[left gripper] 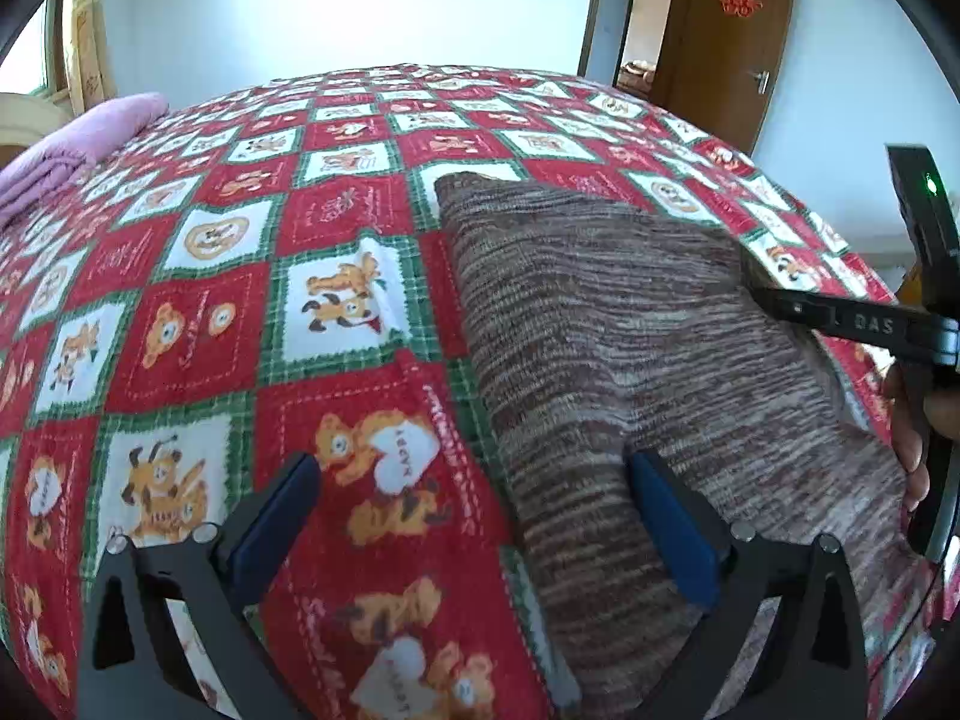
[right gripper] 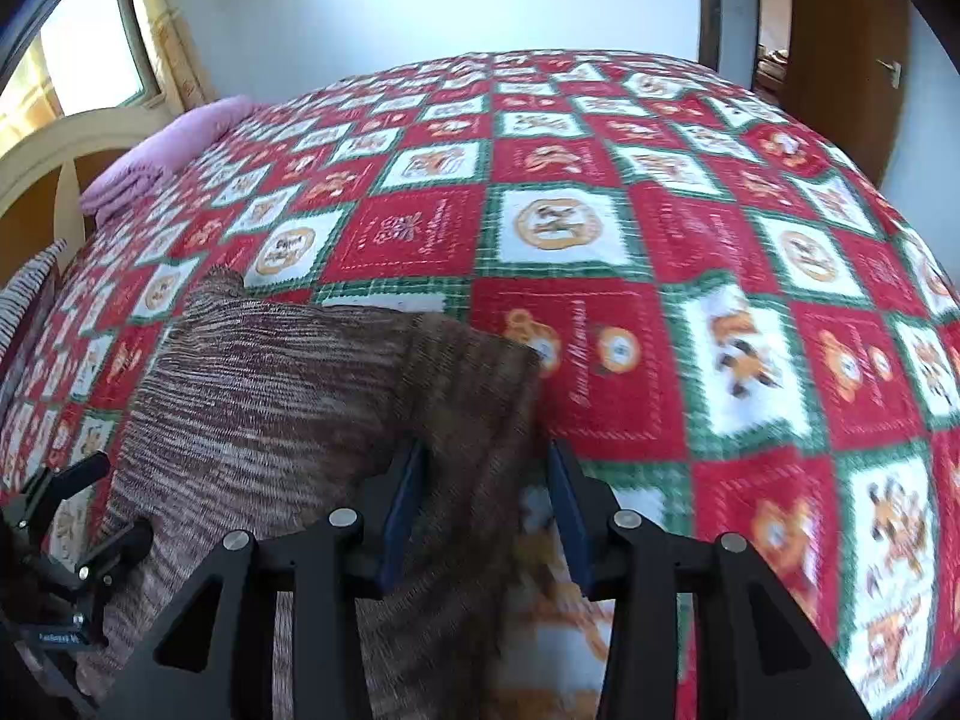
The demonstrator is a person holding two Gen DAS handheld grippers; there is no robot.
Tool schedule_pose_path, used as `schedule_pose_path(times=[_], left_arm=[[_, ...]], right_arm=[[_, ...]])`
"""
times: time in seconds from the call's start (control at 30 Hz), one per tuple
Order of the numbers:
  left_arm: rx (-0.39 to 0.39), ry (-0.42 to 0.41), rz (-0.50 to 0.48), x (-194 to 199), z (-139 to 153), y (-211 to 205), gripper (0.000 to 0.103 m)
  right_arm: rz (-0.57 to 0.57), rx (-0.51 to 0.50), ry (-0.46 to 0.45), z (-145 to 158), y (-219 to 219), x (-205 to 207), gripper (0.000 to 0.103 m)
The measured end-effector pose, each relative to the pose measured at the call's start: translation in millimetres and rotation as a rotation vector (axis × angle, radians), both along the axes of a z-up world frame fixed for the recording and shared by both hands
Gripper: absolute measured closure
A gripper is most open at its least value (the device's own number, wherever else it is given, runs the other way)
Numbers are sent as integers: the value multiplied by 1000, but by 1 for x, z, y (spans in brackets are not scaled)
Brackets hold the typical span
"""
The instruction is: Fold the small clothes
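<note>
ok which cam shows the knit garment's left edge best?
Left wrist view. The brown striped knit garment has its left edge running sharp and unobstructed down the quilt. In the right wrist view the garment is motion-blurred, and its left edge is partly hidden behind the left hand-held gripper.

We see the knitted garment (left gripper: pixel 630 324), a coarse, ribbed wool-like cloth in streaked brown and cream, matt and rough. Under it lies the blanket (left gripper: pixel 240 312), a soft, fuzzy fleece with a matt printed pile. Far beyond the garment, at the blanket's edge, the folded pink cloth (left gripper: pixel 78 144) looks smooth and soft. The left gripper (left gripper: pixel 474 516) is matt black plastic with dull blue pads and shiny metal bolts. The door (left gripper: pixel 726 42) behind is glossy brown wood.
</note>
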State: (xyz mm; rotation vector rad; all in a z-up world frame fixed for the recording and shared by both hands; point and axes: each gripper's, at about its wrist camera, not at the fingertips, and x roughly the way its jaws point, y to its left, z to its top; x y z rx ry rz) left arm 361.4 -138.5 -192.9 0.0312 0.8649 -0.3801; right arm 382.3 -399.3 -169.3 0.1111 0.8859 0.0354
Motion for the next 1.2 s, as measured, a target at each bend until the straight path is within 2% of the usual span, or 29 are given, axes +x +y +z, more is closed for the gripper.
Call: schedule_pose_path(times=[0.07, 0.13, 0.2, 0.23, 0.3, 0.4, 0.5, 0.6, 0.7, 0.8, 0.97, 1.13, 1.2], left_arm=[[-54, 11, -8, -12, 3, 9, 0], [-96, 39, -20, -21, -1, 11, 0], [-82, 63, -37, -27, -5, 5, 0], [-64, 60, -42, -30, -5, 2, 0], [-38, 59, -51, -35, -5, -3, 0], [-33, 58, -67, -42, -6, -2, 0], [-9, 41, -94, -52, -4, -5, 0], [-19, 21, -112, -51, 0, -4, 0], [-65, 68, -69, -39, -4, 4, 0], [-127, 85, -48, -35, -7, 12, 0], [-65, 68, -55, -40, -9, 1, 0], [-52, 65, -56, -40, -10, 0, 0], [-47, 64, -57, -39, -10, -1, 0]], right_arm=[[29, 81, -39, 12, -2, -26, 61], [55, 93, -46, 15, 3, -53, 61], [72, 72, -51, 14, 11, -79, 61], [88, 69, -25, 8, 16, -89, 62], [60, 0, 52, -12, 21, -100, 64], [30, 51, 51, -25, 13, -114, 64], [34, 0, 35, -24, 19, -119, 64], [27, 45, 36, -21, 13, -117, 64], [20, 123, -9, -11, 2, -116, 63], [-5, 179, -61, 2, -11, -104, 57], [-19, 258, -36, -2, -22, -61, 56], [-29, 334, 14, -26, -29, -27, 56], [-33, 349, 2, -30, -31, -21, 56]])
